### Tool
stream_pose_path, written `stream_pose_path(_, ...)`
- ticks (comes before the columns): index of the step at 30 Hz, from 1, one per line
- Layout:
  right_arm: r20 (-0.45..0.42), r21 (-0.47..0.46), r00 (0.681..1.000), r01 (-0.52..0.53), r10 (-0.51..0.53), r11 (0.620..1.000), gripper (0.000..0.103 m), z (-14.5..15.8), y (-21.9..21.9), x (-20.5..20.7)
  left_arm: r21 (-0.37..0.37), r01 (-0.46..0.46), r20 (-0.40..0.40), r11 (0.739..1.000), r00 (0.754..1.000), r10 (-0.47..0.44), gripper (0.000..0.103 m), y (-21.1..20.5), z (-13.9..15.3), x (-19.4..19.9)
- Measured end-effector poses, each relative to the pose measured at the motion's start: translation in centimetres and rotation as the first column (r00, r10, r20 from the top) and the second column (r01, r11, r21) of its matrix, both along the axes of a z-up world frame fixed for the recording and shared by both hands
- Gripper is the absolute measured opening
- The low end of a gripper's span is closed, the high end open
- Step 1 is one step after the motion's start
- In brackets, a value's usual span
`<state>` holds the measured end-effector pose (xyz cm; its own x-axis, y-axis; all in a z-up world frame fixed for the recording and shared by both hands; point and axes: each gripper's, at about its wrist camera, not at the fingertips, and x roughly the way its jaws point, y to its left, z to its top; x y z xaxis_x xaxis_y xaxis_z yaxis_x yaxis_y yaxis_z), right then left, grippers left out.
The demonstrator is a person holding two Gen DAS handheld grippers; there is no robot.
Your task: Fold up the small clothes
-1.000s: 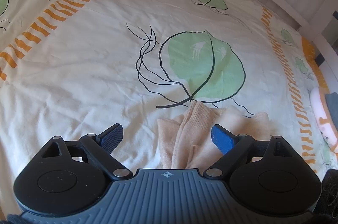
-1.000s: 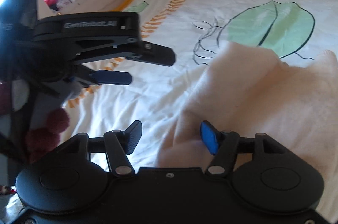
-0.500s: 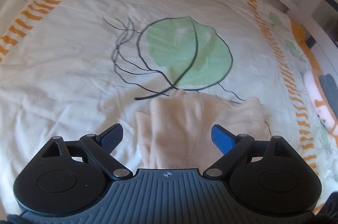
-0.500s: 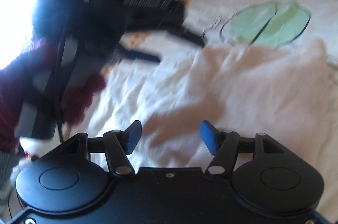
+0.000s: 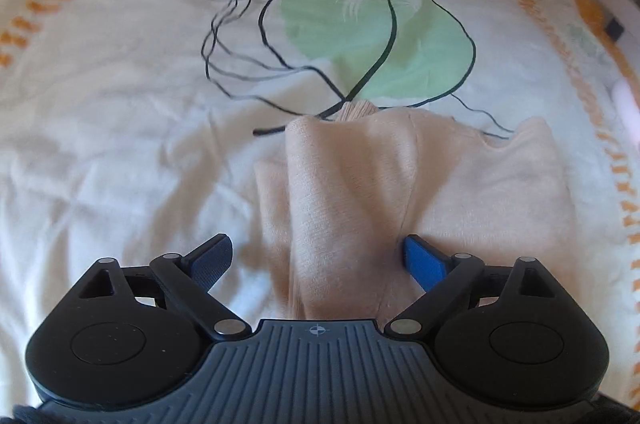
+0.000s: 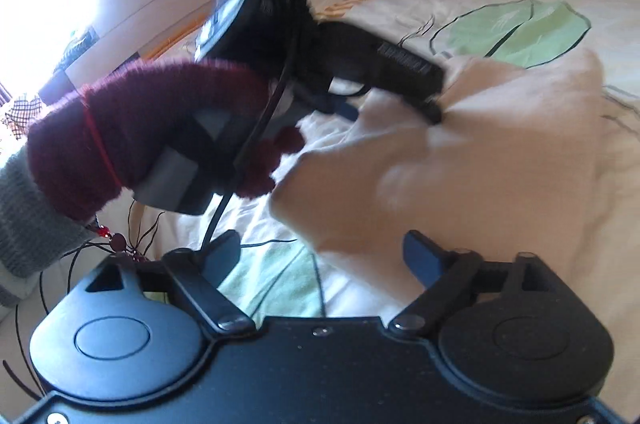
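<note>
garment: small peach knit garment lies on the bed, on a cream bedspread printed with green leaves and orange dashes. Also in the right wrist view, blurred there.
garment shape: partly folded; a narrow panel lies lengthwise over the wider body, and a ribbed bit pokes out at the far edge. Exact garment type cannot be told.
garment position: far edge overlaps the stem of the big green leaf print.
left claw: left claw is spread wide and points steeply down at the garment. The folded panel sits between its fingers, pads not pressing on it. The blue pad on the picture's right is at the seam of the panel; contact cannot be told. The other pad is over bare bedspread just beside the garment's edge.
left claw, other view: seen from the side in the right wrist view, tips down at the garment's far-left part; blurred, so touch cannot be told.
left hand: in a dark red knit glove, wrapped round the gripper handle; grey sleeve behind it.
right claw: right claw jaws opening, now wide apart. The garment's near corner sits between the fingers, not pinched.
cable: black cable runs down from the left gripper body.
</note>
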<state>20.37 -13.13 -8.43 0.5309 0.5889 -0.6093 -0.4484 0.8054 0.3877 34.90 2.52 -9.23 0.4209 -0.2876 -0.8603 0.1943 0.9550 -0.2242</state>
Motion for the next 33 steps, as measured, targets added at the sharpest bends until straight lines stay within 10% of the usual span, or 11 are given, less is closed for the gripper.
stream_pose_path(9, 0.139, -0.021, 0.982, 0.134, -0.129, 0.991, 0.103, 2.4, -4.2, 4.3, -0.111, -0.020, -0.017, 0.994, 1.000, 0.018, 0.094, 2.0, 0.2, 0.2)
stream_pose_path(20, 0.029, -0.081, 0.989, 0.150, -0.148, 0.985, 0.103, -0.7, -5.7, 10.5, -0.090, -0.029, 0.068, 0.995, 0.997, 0.035, 0.097, 2.5, 1.9, 0.1)
stream_pose_path(33, -0.146, 0.175, 0.939, 0.336, -0.313, 0.926, 0.103, -1.8, -12.8, 8.1, -0.197, 0.091, 0.065, 0.976, 0.995, -0.080, 0.098, 2.6, 2.4, -4.0)
